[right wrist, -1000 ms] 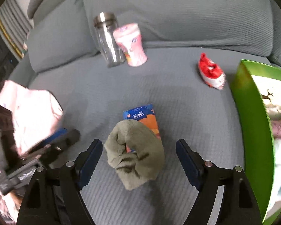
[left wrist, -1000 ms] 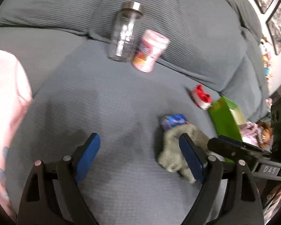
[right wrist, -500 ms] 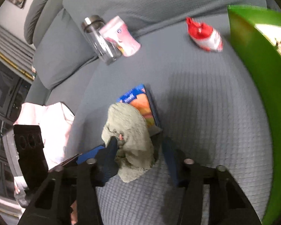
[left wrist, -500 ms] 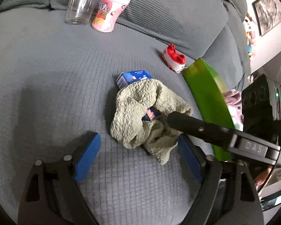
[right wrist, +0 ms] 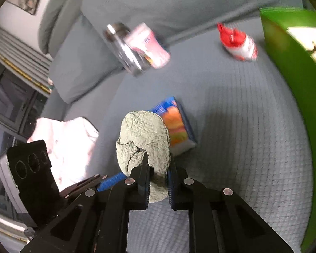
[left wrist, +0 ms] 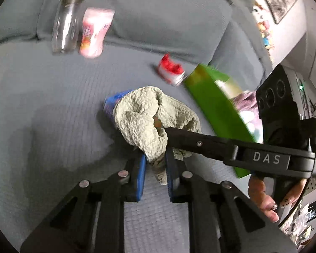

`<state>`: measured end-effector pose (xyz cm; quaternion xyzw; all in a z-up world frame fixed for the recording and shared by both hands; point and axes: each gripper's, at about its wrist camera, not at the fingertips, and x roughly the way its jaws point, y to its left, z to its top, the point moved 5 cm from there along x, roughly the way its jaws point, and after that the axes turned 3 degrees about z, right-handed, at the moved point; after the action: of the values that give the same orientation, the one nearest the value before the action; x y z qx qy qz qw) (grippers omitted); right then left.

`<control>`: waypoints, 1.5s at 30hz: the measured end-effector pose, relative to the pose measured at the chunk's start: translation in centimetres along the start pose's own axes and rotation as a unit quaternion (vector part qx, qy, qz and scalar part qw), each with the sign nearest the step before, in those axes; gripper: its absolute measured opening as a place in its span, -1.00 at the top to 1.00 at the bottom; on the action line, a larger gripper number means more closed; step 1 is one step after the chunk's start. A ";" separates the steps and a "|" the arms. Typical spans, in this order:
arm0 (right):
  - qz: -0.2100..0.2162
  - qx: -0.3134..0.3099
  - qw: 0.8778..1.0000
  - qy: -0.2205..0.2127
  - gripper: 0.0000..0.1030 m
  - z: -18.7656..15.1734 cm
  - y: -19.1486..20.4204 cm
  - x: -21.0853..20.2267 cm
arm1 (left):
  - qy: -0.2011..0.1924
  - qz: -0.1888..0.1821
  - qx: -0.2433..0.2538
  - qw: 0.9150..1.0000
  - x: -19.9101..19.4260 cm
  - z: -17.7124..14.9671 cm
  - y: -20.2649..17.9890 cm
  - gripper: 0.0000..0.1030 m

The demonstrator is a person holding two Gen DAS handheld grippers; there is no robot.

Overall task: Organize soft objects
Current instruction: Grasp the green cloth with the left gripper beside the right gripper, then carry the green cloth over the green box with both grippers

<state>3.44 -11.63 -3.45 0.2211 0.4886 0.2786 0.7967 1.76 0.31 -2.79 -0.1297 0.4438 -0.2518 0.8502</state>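
Cloth (left wrist: 145,118) — crumpled on the sofa seat (left wrist: 52,109) over a tissue pack (right wrist: 177,126) — is now being pinched by both just-closed grippers, left gripper (left wrist: 155,168) and right gripper (right wrist: 159,181), so lifting is being made possible.

On the grey sofa (left wrist: 52,105): one green cloth (left wrist: 145,118), one blue tissue pack (right wrist: 177,126), one clear jar (left wrist: 66,21), one pink canister (left wrist: 94,35), one red-and-white packet (left wrist: 171,71), one green box (left wrist: 214,109), one pink garment (right wrist: 69,145). Two tools: left (left wrist: 155,166), right (right wrist: 158,175).
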 end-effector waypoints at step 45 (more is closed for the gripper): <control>-0.118 0.130 0.965 -0.194 0.68 5.9 -14.4 -16.7 | 0.055 -0.004 0.145 0.988 12.3 7.8 -19.4 0.73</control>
<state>5.94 -33.83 1.03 0.3136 0.3794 0.0681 0.8678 7.96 -22.73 1.78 0.0072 0.4484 -0.3236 0.8331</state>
